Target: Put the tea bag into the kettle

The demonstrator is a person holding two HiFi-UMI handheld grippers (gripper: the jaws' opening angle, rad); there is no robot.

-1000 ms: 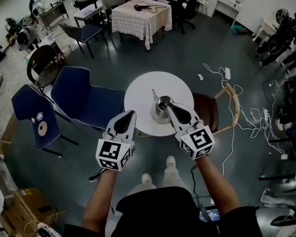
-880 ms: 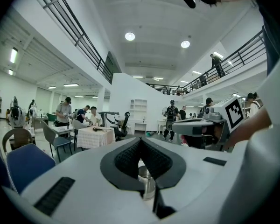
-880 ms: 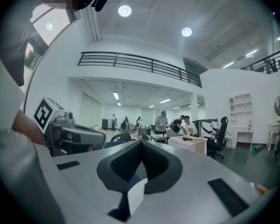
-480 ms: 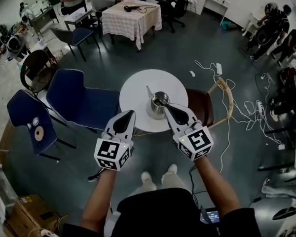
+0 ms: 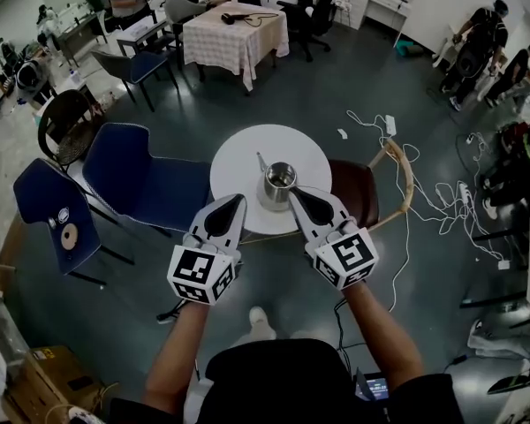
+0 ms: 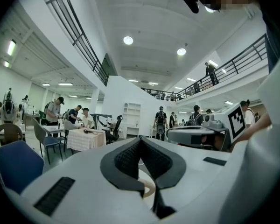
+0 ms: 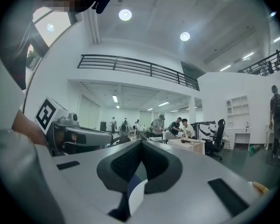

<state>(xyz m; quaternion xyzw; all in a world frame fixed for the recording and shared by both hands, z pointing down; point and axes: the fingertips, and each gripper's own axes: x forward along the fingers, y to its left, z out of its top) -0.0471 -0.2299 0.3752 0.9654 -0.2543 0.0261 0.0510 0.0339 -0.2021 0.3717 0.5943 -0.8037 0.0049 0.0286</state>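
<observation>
Round white bench (image 5: pixel 234 157) bears cylindrical steel kettle (image 5: pixel 276 185); left tongs (image 5: pixel 238 201) and right tongs (image 5: pixel 292 194), ribbed black pads, closed.

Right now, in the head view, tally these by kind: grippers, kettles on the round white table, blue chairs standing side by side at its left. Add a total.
grippers: 2 (left gripper, right gripper)
kettle: 1
blue chairs: 2
Total: 5

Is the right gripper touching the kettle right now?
Cannot tell. In the head view the tip of the right gripper meets the edge of the kettle with no visible gap, but height is unclear; the right gripper view shows no kettle.
</observation>
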